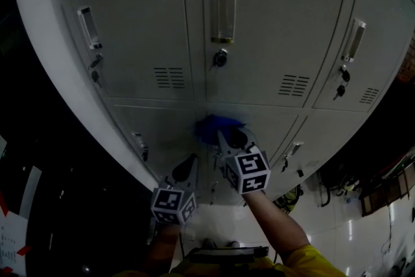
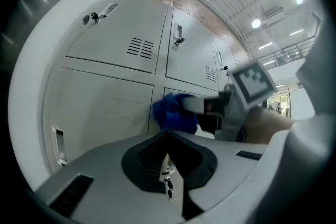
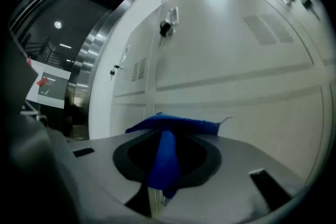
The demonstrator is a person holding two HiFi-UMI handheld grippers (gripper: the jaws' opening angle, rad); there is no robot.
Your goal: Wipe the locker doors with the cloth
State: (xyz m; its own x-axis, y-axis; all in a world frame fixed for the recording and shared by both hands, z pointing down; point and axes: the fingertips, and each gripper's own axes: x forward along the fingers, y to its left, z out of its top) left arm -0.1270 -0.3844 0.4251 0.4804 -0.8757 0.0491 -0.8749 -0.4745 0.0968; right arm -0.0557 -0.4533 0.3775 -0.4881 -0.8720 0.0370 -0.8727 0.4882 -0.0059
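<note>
A bank of grey locker doors (image 1: 272, 23) fills the head view, one row above another. The blue cloth (image 1: 217, 128) is pressed against the top of the lower middle door (image 1: 175, 133), with my right gripper (image 1: 228, 139) shut on it. In the right gripper view the cloth (image 3: 173, 126) spreads across the jaw tips and hangs down between them, against the door (image 3: 252, 107). My left gripper (image 1: 190, 167) hovers just left of and below the cloth. Its jaws are shut with nothing in them (image 2: 167, 134). From there the cloth (image 2: 173, 113) and the right gripper (image 2: 207, 107) show ahead.
Each upper door has a metal handle (image 1: 222, 15) and a lock with a key in it (image 1: 220, 59); more keys hang at the right (image 1: 340, 84). A white frame (image 1: 39, 42) borders the lockers on the left, with a dark opening beyond. Glossy floor (image 1: 363, 237) shows at the lower right.
</note>
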